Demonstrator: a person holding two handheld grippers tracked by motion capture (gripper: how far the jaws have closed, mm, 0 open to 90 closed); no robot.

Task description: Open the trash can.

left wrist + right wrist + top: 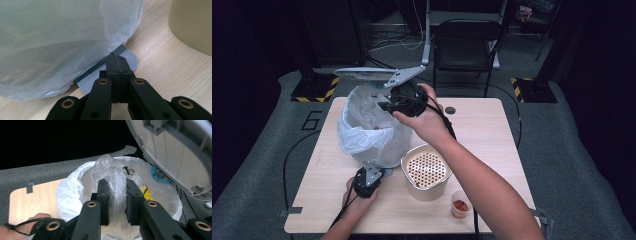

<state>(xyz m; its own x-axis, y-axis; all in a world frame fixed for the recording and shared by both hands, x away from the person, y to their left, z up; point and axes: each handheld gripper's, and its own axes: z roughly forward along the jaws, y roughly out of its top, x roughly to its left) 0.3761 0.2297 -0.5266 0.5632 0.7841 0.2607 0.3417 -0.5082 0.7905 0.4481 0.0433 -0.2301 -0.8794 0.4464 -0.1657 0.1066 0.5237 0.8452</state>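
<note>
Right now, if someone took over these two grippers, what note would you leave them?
Left gripper: shut, tips on the bin's grey pedal; lid stands open.
Right gripper: shut on crumpled clear plastic, above the lined bin.
Done: plastic is over the opening.
Left: probably release it inside, pull out, let the lid down.
Beige pot and small cup sit beside the bin.

My wooden table (492, 130) on grey carpet (572, 165); black folding chair (464, 47) behind; hazard-striped bases (314, 90) at far corners; surroundings dark beyond me.
</note>
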